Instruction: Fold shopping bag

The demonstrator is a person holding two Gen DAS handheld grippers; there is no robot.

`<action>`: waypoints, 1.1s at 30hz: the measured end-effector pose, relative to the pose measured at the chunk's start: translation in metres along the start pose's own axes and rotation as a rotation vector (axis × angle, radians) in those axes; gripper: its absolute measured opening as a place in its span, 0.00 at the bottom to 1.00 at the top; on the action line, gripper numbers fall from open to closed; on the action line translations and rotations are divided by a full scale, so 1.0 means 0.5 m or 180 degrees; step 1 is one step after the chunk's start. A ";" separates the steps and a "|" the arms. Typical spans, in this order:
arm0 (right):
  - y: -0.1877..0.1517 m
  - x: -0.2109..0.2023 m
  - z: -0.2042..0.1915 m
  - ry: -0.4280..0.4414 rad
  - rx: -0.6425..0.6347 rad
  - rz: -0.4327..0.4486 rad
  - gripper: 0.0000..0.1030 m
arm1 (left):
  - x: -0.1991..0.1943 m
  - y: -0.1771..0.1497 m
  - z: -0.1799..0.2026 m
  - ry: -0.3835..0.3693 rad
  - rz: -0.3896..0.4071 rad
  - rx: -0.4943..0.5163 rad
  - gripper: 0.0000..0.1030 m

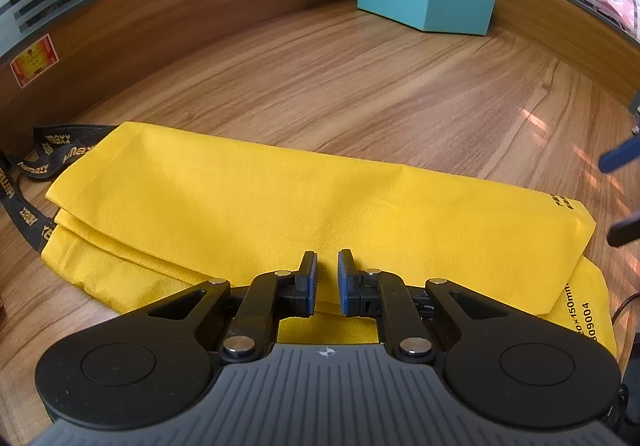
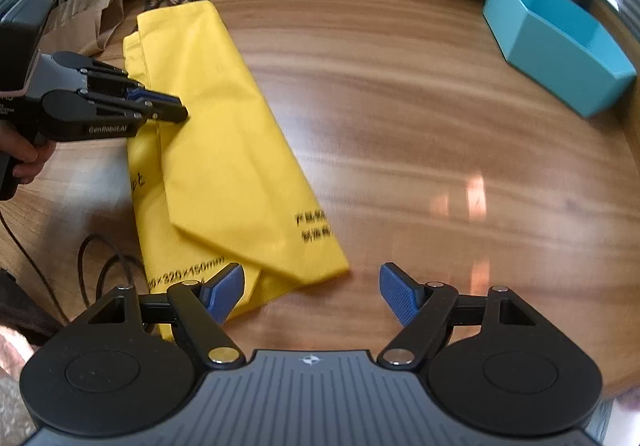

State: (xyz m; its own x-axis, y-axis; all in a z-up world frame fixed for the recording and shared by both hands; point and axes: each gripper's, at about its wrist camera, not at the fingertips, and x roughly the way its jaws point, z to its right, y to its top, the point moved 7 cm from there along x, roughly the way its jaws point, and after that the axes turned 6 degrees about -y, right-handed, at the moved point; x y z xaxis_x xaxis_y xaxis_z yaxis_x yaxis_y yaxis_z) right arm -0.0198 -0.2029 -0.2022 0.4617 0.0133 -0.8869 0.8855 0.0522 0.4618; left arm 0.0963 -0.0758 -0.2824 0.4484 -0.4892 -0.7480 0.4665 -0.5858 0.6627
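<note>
The yellow shopping bag [image 2: 224, 150] lay flat on the wooden surface [image 2: 420, 134], folded lengthwise into a long strip, well apart from the teal box [image 2: 560, 58]. Its black handles [image 1: 32, 174] trailed from the bag's far end. The left gripper [image 1: 326, 282] hovered over the bag's middle, jaws nearly closed with a narrow gap and nothing pinched. The right gripper [image 2: 312, 294] stood at the bag's printed corner, jaws spread wide, grasping nothing.
</note>
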 end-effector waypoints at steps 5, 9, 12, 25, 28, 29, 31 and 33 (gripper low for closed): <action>0.045 0.008 -0.031 0.0068 -0.0192 0.0098 0.78 | 0.000 0.000 0.003 0.0048 0.0002 -0.0034 0.13; 0.062 0.020 -0.085 0.0216 -0.0318 0.0098 0.77 | 0.000 0.001 0.003 0.0056 -0.0018 -0.0036 0.13; 0.057 0.037 -0.127 0.0280 -0.0427 0.0029 0.76 | 0.001 0.004 0.000 0.0026 -0.0050 -0.0034 0.13; 0.042 0.095 -0.169 0.0354 -0.0520 -0.0122 0.76 | 0.004 0.006 -0.003 -0.0036 -0.0092 -0.0059 0.13; 0.040 0.094 -0.162 0.0346 -0.0524 -0.0128 0.76 | 0.005 0.005 -0.001 -0.0035 -0.0082 -0.0001 0.13; 0.040 0.092 -0.158 0.0348 -0.0503 -0.0134 0.75 | 0.004 0.004 -0.002 -0.0041 -0.0075 -0.0011 0.13; 0.041 0.087 -0.150 0.0345 -0.0457 -0.0133 0.75 | 0.003 0.003 -0.003 -0.0050 -0.0064 -0.0026 0.13; 0.042 0.081 -0.141 0.0335 -0.0419 -0.0116 0.75 | 0.003 0.002 -0.003 -0.0048 -0.0057 -0.0030 0.13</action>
State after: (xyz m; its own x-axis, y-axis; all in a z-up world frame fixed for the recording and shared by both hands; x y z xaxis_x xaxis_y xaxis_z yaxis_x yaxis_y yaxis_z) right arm 0.0138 -0.1308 -0.2290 0.4153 0.1133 -0.9026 0.8838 0.1849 0.4299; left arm 0.0986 -0.0765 -0.2828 0.4283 -0.4884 -0.7602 0.4817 -0.5884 0.6494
